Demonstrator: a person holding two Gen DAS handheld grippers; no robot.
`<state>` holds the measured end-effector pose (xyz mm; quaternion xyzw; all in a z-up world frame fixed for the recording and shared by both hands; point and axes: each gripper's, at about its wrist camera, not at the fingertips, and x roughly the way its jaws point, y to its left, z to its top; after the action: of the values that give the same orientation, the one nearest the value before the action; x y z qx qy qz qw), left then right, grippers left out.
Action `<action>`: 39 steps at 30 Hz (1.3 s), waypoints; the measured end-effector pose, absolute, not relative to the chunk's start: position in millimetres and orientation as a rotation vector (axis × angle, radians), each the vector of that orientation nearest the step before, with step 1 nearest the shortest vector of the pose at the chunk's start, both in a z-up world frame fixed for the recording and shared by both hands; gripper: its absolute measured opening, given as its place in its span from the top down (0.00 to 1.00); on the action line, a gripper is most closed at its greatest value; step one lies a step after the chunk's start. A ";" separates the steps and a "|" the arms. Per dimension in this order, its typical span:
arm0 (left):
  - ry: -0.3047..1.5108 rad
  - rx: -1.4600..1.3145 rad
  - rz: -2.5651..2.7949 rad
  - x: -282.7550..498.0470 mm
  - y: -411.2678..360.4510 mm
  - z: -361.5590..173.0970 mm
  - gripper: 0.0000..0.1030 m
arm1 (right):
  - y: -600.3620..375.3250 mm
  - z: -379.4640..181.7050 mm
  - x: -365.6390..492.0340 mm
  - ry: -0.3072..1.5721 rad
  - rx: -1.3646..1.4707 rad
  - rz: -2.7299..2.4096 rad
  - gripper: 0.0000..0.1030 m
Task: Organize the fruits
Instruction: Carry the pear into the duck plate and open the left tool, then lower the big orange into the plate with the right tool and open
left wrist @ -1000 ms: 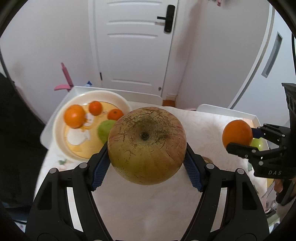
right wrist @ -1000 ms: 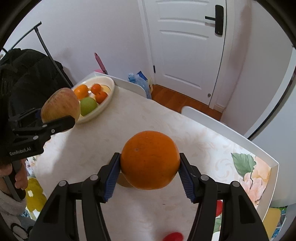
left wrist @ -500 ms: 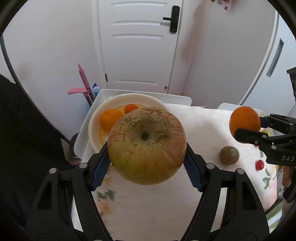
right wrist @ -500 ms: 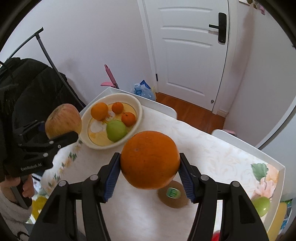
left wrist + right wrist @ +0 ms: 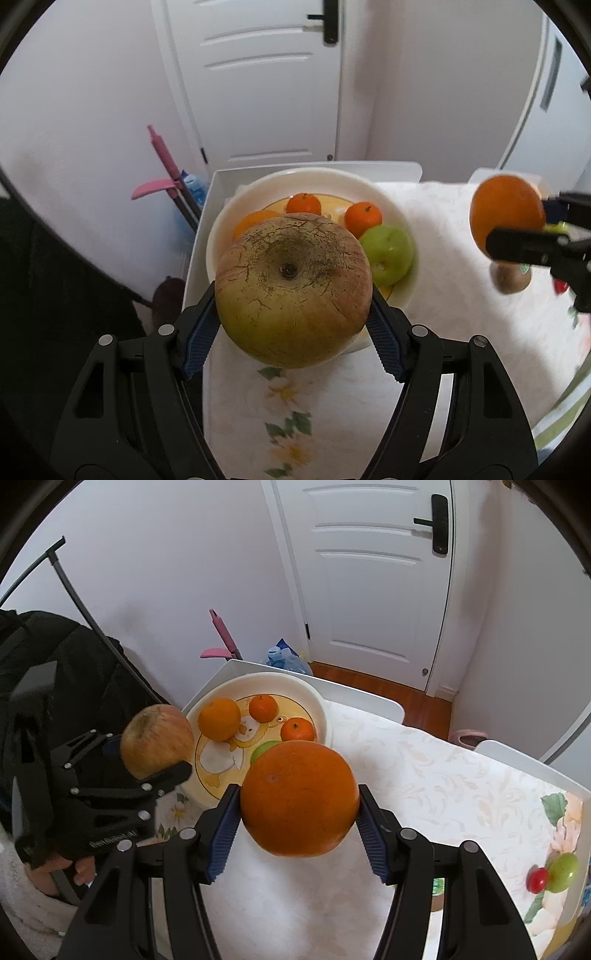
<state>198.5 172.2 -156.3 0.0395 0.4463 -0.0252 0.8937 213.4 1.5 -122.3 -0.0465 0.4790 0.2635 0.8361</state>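
My left gripper is shut on a big yellow-red apple, held in the air over the near rim of a cream bowl. Inside the bowl lie a green apple, two small tangerines and an orange, partly hidden. My right gripper is shut on a large orange, a little above the table, near the bowl's right side. The right wrist view shows the bowl, the left gripper and its apple at left.
The bowl stands at the far left end of a white table with a flowered cloth. A kiwi lies on the cloth behind the right gripper. A small green fruit and a red one lie near the right edge. A dark bag hangs left.
Both grippers have carried their fruit leftward across the table toward the bowl. The bowl now sits right behind the big apple and just beyond the large orange.
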 end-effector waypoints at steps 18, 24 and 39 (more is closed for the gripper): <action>0.942 0.145 -0.155 215.1 176.8 -176.3 0.00 | 17.9 -133.2 236.5 1.049 -0.076 0.485 0.45; 0.921 0.074 -0.140 211.9 189.2 -162.1 0.00 | 22.0 -127.6 242.4 1.045 -0.081 0.499 0.45; 0.900 -0.016 -0.024 194.5 212.9 -146.4 0.00 | 50.7 -125.2 260.0 1.035 -0.151 0.611 0.45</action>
<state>194.5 212.9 -146.4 -0.0079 0.4348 -0.0114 0.9004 260.0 50.7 -125.2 -0.0711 0.4863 0.2871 0.8222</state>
